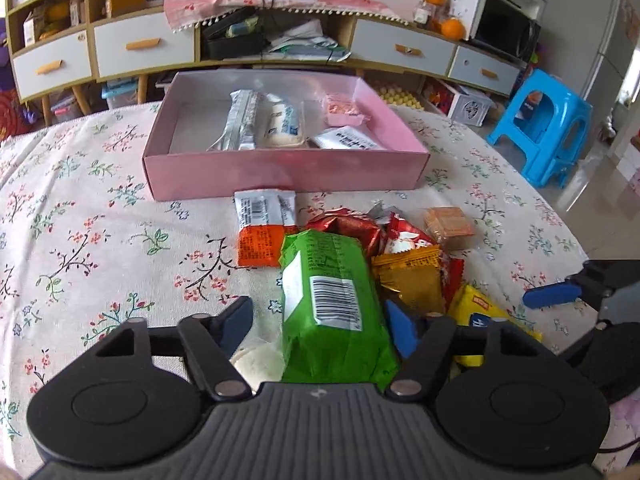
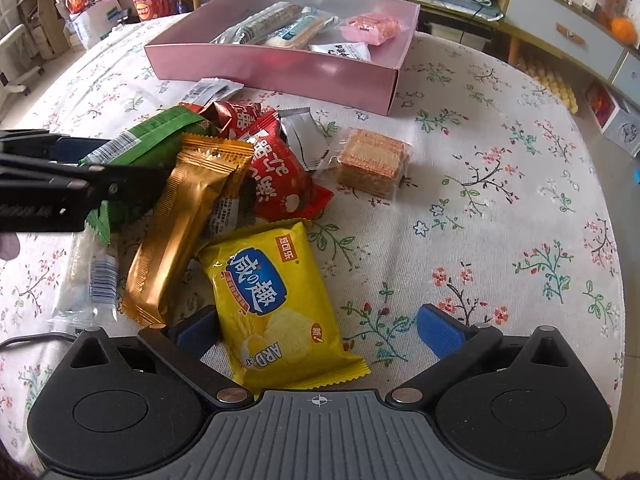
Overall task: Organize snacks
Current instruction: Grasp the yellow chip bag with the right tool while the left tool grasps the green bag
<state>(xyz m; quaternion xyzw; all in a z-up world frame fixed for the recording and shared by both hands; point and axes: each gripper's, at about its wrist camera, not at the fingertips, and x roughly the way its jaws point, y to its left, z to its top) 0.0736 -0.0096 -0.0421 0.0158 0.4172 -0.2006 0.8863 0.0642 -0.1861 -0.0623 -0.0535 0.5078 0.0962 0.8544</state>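
Flowery cloth covers the bench (image 1: 100, 208), w/ a pink box (image 1: 286, 170) at the back and snacks piled in front. Left tool (image 1: 320, 320) sits around the green pack (image 1: 332, 304), jaws not squeezing it. Right tool (image 2: 320, 330) is wide open over the yellow pack (image 2: 276, 304).

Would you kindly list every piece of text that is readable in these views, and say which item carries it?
"咸の趣" and "ARD": large print on the yellow cracker packet.
Red snack packet: large white characters, crumpled and turned, not read with confidence.
Green packet: barcode and fine print, too small.
Orange-and-white bar: label print blurred.
White packet in the pink box: black print too small.
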